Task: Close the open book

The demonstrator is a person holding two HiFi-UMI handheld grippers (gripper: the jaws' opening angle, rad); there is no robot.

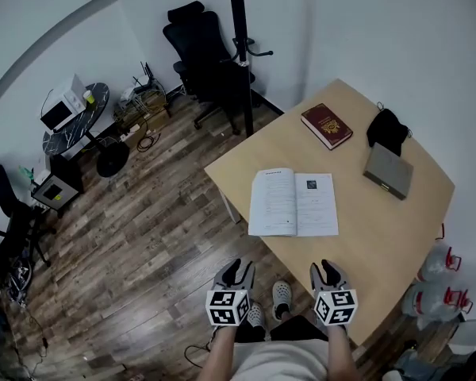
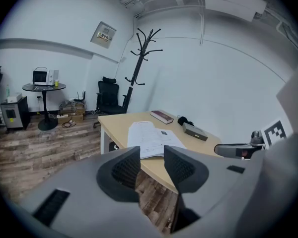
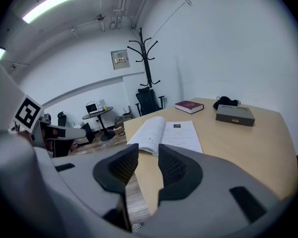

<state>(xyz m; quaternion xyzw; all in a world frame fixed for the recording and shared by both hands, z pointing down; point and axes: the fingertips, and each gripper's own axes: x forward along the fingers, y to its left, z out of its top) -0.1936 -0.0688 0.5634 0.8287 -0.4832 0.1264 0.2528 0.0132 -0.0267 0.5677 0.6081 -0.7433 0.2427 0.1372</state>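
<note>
An open white book (image 1: 293,203) lies flat on the light wooden table (image 1: 381,236), pages up, near the table's left edge. It also shows ahead in the left gripper view, book (image 2: 151,137), and in the right gripper view, book (image 3: 166,133). My left gripper (image 1: 236,269) hangs open over the floor, short of the table's near edge. My right gripper (image 1: 326,268) stands open at the near edge. Nothing sits between either pair of jaws. Both are well short of the book.
A dark red closed book (image 1: 326,125) lies at the table's far side, with a grey box (image 1: 388,171) and a black bundle (image 1: 387,129) to its right. A black office chair (image 1: 202,50) and coat stand (image 1: 239,46) stand behind. A round side table (image 1: 75,121) holds a microwave at left.
</note>
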